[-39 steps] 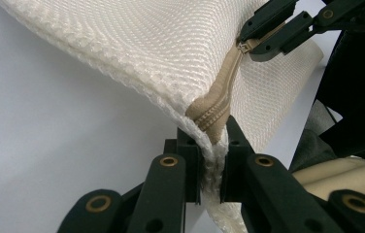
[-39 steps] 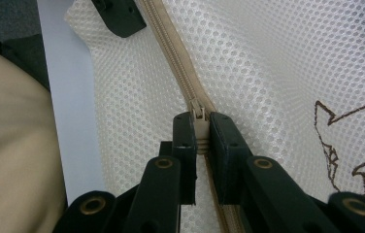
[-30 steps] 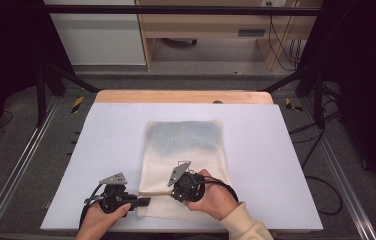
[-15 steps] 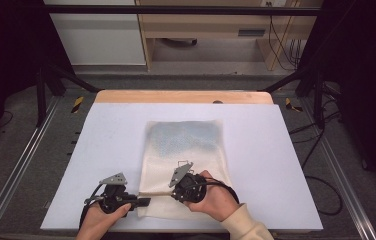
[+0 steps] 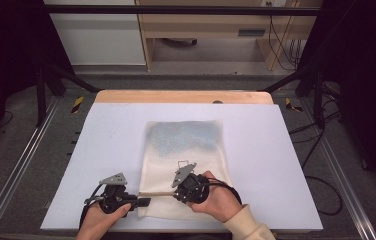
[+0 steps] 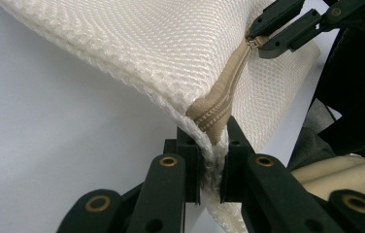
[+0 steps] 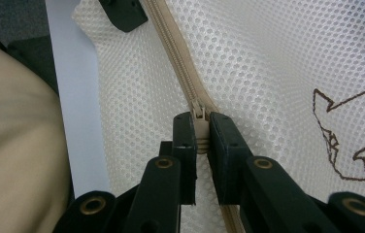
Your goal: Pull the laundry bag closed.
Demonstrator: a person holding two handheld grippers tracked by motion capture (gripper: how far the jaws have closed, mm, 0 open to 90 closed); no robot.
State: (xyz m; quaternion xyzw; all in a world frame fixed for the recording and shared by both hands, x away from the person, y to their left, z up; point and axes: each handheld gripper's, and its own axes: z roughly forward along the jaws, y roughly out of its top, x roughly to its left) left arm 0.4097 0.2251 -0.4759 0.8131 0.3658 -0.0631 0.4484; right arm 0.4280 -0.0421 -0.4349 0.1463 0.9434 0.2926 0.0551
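High view: mesh bag (image 5: 186,150) lies mid-table, near edge held by both grippers. Left gripper view: left gripper (image 6: 213,155) clamps the zipper end (image 6: 214,116). Right gripper view: right gripper (image 7: 201,133) pinches the zipper pull (image 7: 200,127). Advised: keep the tape taut, draw straight along it.

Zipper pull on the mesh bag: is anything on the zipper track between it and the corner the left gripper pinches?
Nothing visible. The right gripper grips the zipper pull; the beige track runs unobstructed to the left gripper at the mesh bag corner.
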